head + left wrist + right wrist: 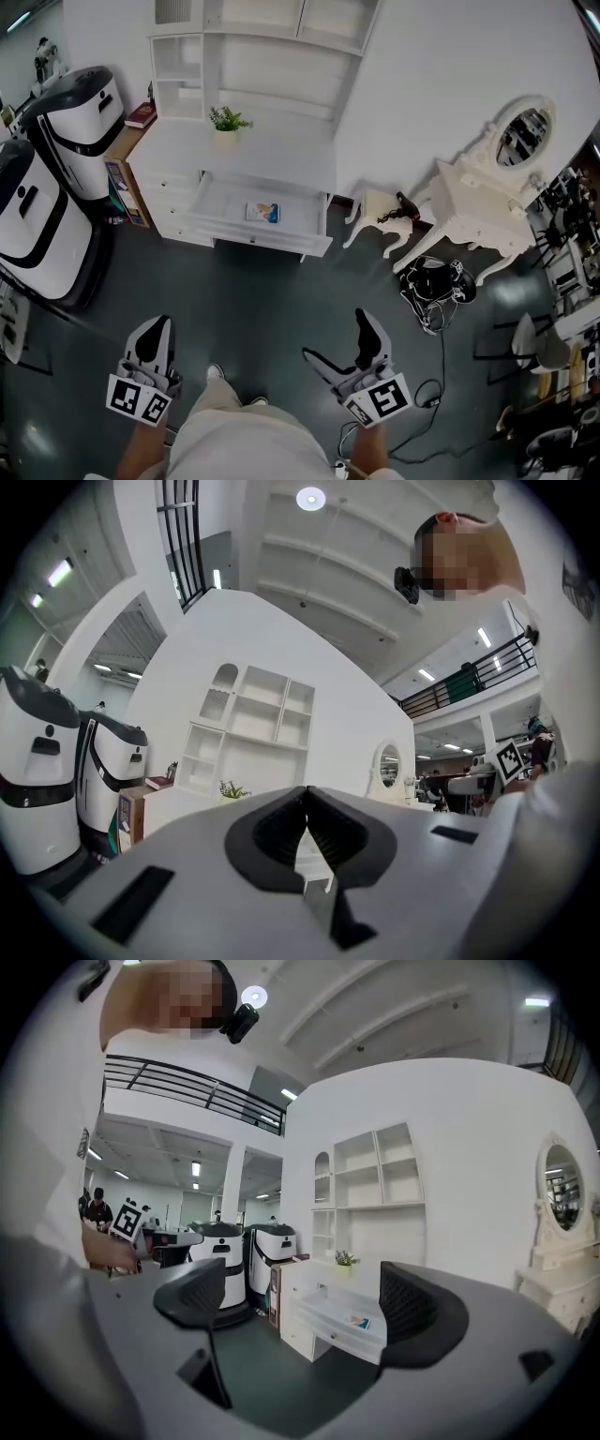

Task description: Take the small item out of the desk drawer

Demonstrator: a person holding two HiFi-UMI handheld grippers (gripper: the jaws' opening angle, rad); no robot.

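Observation:
A white desk (pixel 272 150) with shelves stands against the wall, well ahead of me. Its wide drawer (pixel 253 239) is pulled open. A small flat item (pixel 263 212) with blue and pale print lies inside it; the small item (pixel 357 1322) also shows in the right gripper view. Both grippers hang low near the person's legs, far from the desk. My left gripper (pixel 161 325) is shut, its pads meeting with nothing between them (pixel 306 803). My right gripper (pixel 335 336) stands wide open and empty (pixel 305 1302), facing the drawer.
A potted plant (pixel 226 122) sits on the desk top. Two white machines (pixel 80 117) stand at the left beside a low cabinet with a book (pixel 141 115). To the right are a small stool (pixel 375 211), a white vanity with an oval mirror (pixel 487 202) and black gear with cables (pixel 436 281).

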